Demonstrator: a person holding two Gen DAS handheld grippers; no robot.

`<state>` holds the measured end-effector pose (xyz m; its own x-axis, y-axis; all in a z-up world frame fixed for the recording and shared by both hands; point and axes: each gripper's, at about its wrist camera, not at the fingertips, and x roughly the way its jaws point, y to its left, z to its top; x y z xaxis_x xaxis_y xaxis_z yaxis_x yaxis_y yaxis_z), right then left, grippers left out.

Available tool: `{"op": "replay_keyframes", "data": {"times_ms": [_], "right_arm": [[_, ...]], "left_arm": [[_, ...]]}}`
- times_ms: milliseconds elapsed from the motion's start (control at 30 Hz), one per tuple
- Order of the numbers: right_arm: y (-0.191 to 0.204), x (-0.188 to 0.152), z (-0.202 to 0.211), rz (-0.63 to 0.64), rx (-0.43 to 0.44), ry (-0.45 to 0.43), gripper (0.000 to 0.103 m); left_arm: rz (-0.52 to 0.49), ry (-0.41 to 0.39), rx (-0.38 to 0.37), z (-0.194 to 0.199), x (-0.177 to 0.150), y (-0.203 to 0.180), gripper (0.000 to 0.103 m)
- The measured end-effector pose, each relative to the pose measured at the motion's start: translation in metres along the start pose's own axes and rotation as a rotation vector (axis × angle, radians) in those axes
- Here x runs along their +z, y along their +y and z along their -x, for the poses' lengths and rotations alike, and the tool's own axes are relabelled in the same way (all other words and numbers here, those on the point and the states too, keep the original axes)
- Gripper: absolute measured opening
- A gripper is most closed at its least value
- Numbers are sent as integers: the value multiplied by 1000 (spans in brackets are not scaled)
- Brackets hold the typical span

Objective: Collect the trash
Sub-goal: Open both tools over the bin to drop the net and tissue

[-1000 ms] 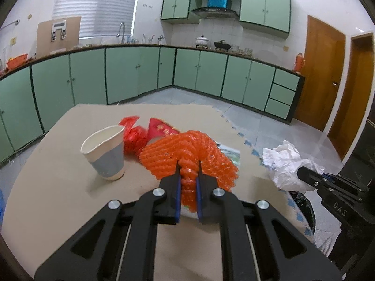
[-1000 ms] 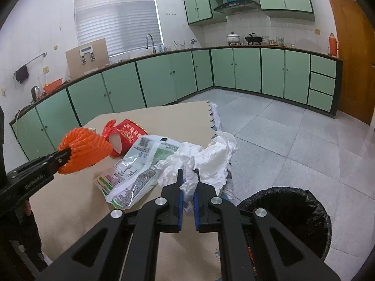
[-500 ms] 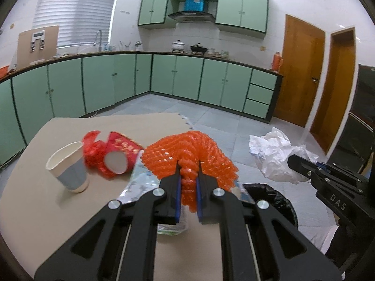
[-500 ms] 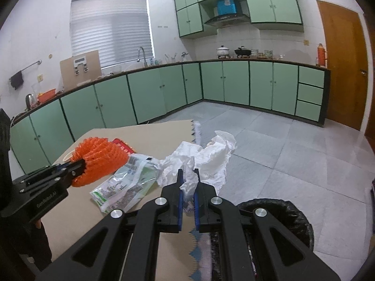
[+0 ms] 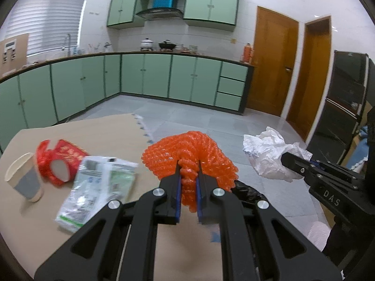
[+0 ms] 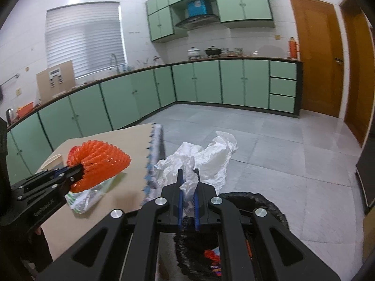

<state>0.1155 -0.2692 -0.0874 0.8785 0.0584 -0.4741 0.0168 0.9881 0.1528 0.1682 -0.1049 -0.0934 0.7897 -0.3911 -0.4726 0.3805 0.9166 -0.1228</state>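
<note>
Left gripper pinches orange netting, right gripper pinches white paper above the bin; cup, red wrapper and packet remain on the table to their left

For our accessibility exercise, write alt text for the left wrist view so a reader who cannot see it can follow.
The left gripper pinches an orange foam net above a table, while the right gripper holds crumpled white paper over the floor. A paper cup, red packet and printed wrapper lie on the table.
</note>
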Motion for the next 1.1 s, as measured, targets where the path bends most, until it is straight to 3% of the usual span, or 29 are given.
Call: {"op": "replay_keyframes", "data": {"times_ms": [367,833,1000,1100], "right_arm": [[-56,-16,0,-78,-97,31,7],[-109,-40,-10,-140,-171,94,7],[-119,-47,-24,-160,-168,131,7],[-124,-45,-35,-163,-163,150,18]], "left_arm": [[-72,43,-105,-35,-12,-56,8],[-124,132,-147,-98,-22,-95,10],[-124,152,-144,-113,-20,-97,19],[-120,156,-133,-116,-20,-95,25]]}}
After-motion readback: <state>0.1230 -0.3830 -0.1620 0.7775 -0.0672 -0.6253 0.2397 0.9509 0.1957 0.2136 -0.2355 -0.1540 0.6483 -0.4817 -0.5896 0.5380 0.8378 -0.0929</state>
